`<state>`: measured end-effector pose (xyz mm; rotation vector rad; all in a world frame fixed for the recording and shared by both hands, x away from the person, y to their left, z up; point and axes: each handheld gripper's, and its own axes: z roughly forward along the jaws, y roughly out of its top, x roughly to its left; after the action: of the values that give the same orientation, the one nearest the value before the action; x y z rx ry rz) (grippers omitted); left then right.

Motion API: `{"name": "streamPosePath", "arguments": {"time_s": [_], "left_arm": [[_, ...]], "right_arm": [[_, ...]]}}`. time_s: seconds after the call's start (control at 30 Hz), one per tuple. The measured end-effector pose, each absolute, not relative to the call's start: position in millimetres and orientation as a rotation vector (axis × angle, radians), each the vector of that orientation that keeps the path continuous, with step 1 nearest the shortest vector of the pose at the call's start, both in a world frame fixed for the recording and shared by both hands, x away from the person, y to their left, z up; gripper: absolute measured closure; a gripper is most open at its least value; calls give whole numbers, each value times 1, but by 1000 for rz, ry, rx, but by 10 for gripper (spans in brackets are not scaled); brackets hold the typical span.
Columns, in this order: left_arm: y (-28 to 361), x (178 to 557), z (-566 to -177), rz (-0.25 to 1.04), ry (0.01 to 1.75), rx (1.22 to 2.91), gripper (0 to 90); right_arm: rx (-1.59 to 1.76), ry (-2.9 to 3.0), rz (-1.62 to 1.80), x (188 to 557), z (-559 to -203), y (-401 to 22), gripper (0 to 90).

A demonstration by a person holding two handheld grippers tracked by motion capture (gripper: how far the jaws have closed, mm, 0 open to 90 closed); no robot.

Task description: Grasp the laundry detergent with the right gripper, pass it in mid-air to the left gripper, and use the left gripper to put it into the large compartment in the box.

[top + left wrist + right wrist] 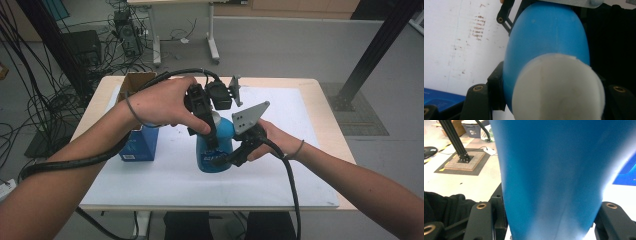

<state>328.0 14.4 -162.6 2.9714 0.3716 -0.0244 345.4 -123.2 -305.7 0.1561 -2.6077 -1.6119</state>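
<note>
Hidden: bottle (220, 145) label partly covered by left gripper (202, 125).
Grip: cap (557, 87) clamped by left gripper; body clamped by right gripper (240, 152).
Nearby: blue box (140, 142) beside bottle.

This is a lab or robotics workroom rather than a home. Bundles of black cables (30, 95) trail across the grey floor (300, 45) beside a computer tower (127, 32), and a black aluminium frame post (375, 50) stands bolted to a floor mat (461, 162). The table (320, 100) is plain light wood under a white sheet (280, 165), with another desk's metal legs (212, 47) behind it.
</note>
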Motion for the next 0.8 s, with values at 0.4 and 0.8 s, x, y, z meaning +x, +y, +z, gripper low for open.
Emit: {"name": "streamPosePath", "arguments": {"time_s": [0.4, 0.8], "left_arm": [[15, 326, -161, -12, 382, 2962, 373], [14, 326, -161, -12, 382, 2961, 373]], "right_arm": [[158, -2604, -1619, 345, -304, -123, 419], [156, -2607, -1623, 345, -304, -124, 419]]}}
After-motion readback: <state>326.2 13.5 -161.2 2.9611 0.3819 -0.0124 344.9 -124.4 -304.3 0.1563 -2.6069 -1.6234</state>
